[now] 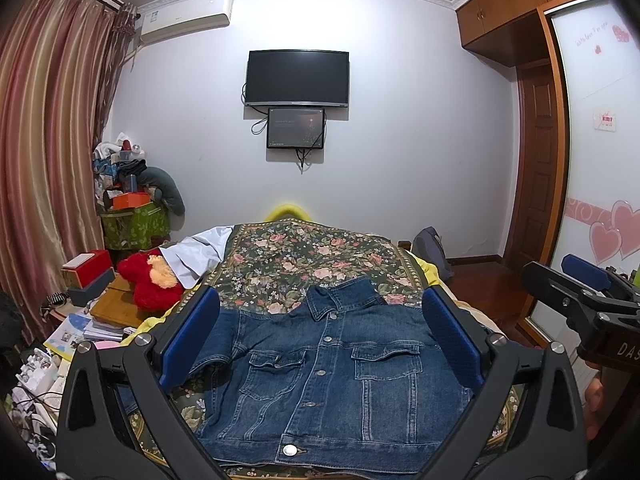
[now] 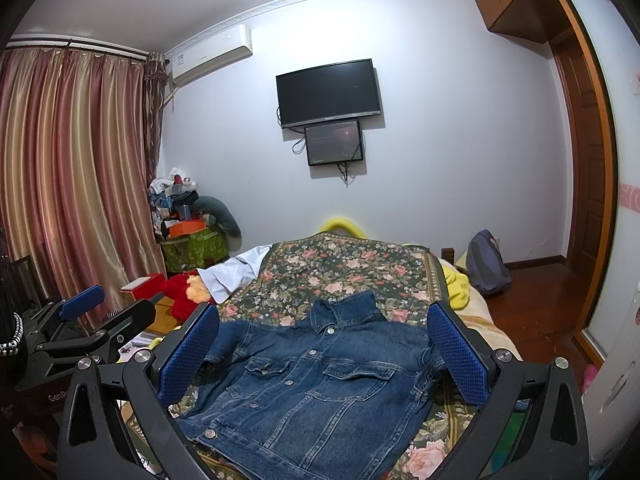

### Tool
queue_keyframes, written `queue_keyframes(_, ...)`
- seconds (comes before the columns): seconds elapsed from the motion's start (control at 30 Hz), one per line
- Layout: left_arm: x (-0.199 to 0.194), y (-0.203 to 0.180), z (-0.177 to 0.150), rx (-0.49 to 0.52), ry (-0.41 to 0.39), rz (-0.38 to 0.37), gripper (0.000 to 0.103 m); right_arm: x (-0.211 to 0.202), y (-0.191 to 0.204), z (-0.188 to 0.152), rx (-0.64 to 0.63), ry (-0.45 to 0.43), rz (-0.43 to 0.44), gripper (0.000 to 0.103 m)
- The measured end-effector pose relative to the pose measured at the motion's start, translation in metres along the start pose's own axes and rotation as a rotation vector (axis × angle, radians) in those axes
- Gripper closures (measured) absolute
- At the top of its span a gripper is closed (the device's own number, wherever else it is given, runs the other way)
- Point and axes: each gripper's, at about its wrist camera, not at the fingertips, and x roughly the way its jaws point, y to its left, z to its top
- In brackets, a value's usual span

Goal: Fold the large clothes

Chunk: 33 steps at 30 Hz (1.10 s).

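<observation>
- The left gripper hangs above the bed with its blue-padded fingers spread wide, gripping nothing.
- Between and beneath its fingers lies the denim jacket, front side up, buttoned, collar pointing away from the gripper, hem nearest to it.
- The right gripper hangs just beside the left one, its fingers likewise spread wide and empty; the same jacket lies under it, turned a little askew in this view.
- The jacket rests flat on a floral bedspread, which stretches ahead of both grippers.
- Off to the left of the left gripper sits a red plush toy, with a white garment on the bed edge just beyond it.
- Far ahead, a dark television hangs on the wall, a smaller screen under it.
</observation>
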Motion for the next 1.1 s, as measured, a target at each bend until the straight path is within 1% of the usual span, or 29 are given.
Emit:
queue_keyframes(0.63,0.006,0.001,-0.001,0.002,0.011,-0.003,0.001,0.001,0.001,0.001,0.000,0.004,-0.001,0.000)
queue_keyframes(0.73,0.011,0.004,-0.001,-0.002,0.020,-0.004,0.001,0.004,0.000,0.002,-0.001,0.012,-0.003,0.000)
queue_keyframes(0.77,0.013,0.005,-0.002,-0.004,0.024,-0.004,0.001,0.013,0.002,0.000,-0.001,0.016,-0.004,0.000)
queue_keyframes(0.83,0.018,0.009,-0.003,-0.011,0.036,-0.002,0.001,0.016,0.002,0.000,-0.002,0.026,-0.005,0.000)
queue_keyframes(0.97,0.038,0.024,-0.007,-0.043,0.075,0.025,0.001,0.032,0.004,-0.001,-0.008,0.055,-0.007,0.000)
queue_keyframes(1.03,0.053,0.036,-0.011,-0.060,0.102,0.054,0.001,0.045,0.004,-0.003,-0.014,0.075,-0.010,0.000)
queue_keyframes(1.1,0.071,0.051,-0.016,-0.077,0.132,0.101,0.001,0.061,0.003,-0.004,-0.019,0.099,-0.010,0.000)
